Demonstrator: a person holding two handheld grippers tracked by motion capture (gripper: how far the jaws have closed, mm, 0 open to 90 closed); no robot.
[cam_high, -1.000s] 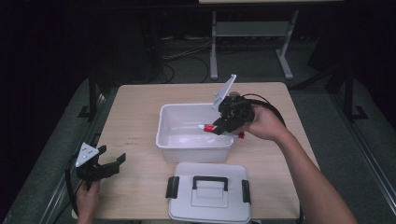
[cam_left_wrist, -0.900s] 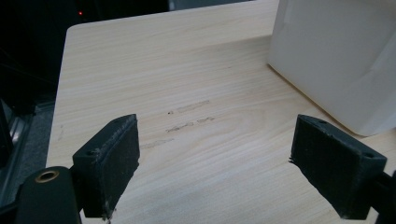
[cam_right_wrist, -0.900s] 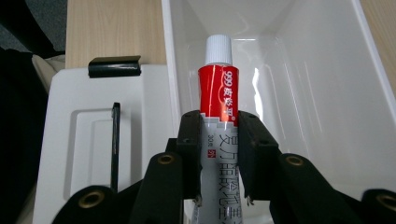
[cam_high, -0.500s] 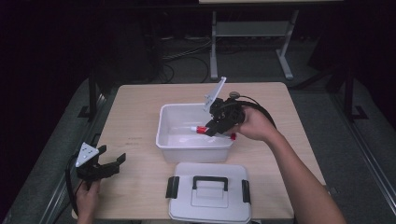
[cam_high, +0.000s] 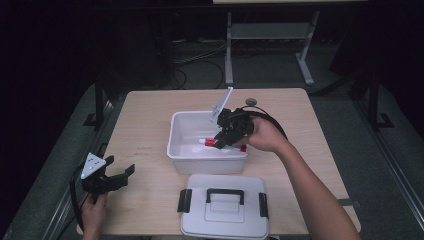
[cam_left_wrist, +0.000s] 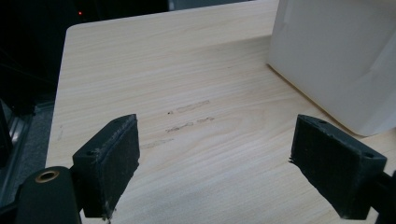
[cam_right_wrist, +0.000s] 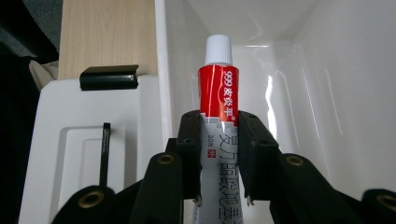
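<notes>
Red-and-white tube (cam_right_wrist: 218, 121) is pinched tight in my right gripper (cam_high: 225, 141) over the white bin (cam_high: 180, 150), while my left gripper (cam_high: 107, 177) sits wide open, holding nothing.

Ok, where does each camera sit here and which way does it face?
High view: above the table's near edge, looking forward and down; both forearms and tools show.
Left gripper view: rides the left tool, looking across the table at the white bin.
Right gripper view: rides the right tool, looking into the bin, tube clamped.
All share the bin.
</notes>
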